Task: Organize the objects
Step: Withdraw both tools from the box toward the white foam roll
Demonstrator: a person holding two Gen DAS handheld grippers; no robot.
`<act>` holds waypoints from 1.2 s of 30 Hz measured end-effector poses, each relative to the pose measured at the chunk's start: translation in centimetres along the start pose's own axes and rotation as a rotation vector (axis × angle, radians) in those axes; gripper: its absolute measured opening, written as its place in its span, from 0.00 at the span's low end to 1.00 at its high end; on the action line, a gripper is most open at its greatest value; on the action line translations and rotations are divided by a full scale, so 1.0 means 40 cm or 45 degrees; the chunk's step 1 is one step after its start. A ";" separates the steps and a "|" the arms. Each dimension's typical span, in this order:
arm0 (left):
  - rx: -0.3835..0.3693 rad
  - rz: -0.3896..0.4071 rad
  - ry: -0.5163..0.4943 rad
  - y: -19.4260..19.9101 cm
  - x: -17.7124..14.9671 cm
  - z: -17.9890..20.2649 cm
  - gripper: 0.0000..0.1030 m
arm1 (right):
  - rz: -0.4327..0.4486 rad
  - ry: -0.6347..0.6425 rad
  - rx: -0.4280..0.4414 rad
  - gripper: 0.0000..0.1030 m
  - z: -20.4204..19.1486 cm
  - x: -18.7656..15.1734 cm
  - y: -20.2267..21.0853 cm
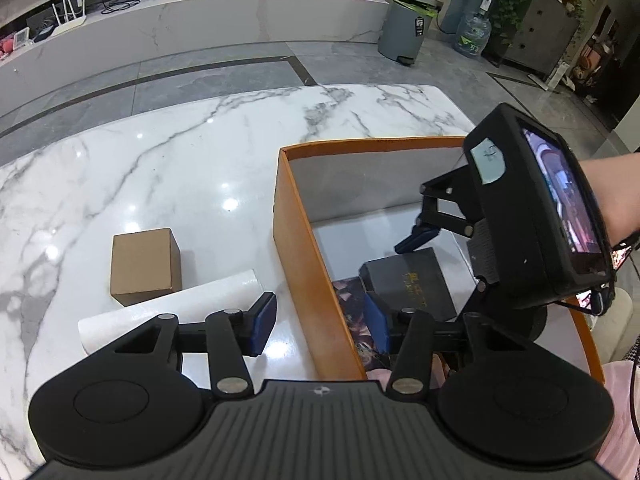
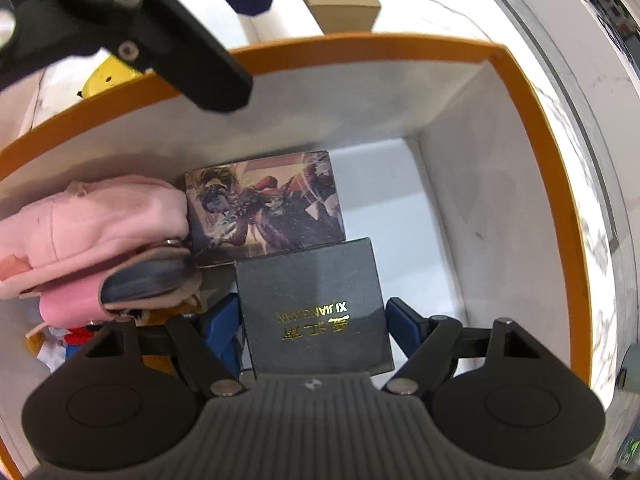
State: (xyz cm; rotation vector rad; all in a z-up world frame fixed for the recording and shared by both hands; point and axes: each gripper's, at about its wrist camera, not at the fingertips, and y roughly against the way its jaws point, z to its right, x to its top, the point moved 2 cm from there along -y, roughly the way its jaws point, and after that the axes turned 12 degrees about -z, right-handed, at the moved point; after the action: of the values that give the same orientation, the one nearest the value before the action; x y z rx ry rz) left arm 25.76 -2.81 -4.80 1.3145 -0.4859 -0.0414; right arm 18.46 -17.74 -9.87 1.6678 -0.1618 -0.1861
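Fingers of the right gripper sit against both sides of the black box, low in the frame, inside the orange bin. Beside it lie a picture box and a pink pouch. At the left gripper, fingers spread empty over the bench, near a brown carton and a white roll.

The left gripper hangs level with its blue-padded fingers spread wide, nothing between them. The right gripper points steeply downward — its pads bracket a black box (contact on the right side unclear).
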 end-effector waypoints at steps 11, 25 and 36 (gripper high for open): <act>-0.049 -0.008 0.026 -0.011 -0.003 -0.014 0.51 | -0.045 0.160 0.058 0.77 -0.028 -0.005 -0.001; -0.068 0.014 0.045 -0.002 -0.002 -0.027 0.51 | 0.046 -0.002 0.105 0.52 0.011 -0.033 0.114; -0.058 0.023 0.042 0.001 -0.008 -0.038 0.51 | 0.005 -0.069 -0.135 0.10 0.102 0.105 0.026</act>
State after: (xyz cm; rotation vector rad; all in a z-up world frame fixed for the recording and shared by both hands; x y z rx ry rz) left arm 26.03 -1.29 -5.11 1.2642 -0.4660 -0.0158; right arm 21.70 -22.71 -9.37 1.5577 -0.1929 -0.2329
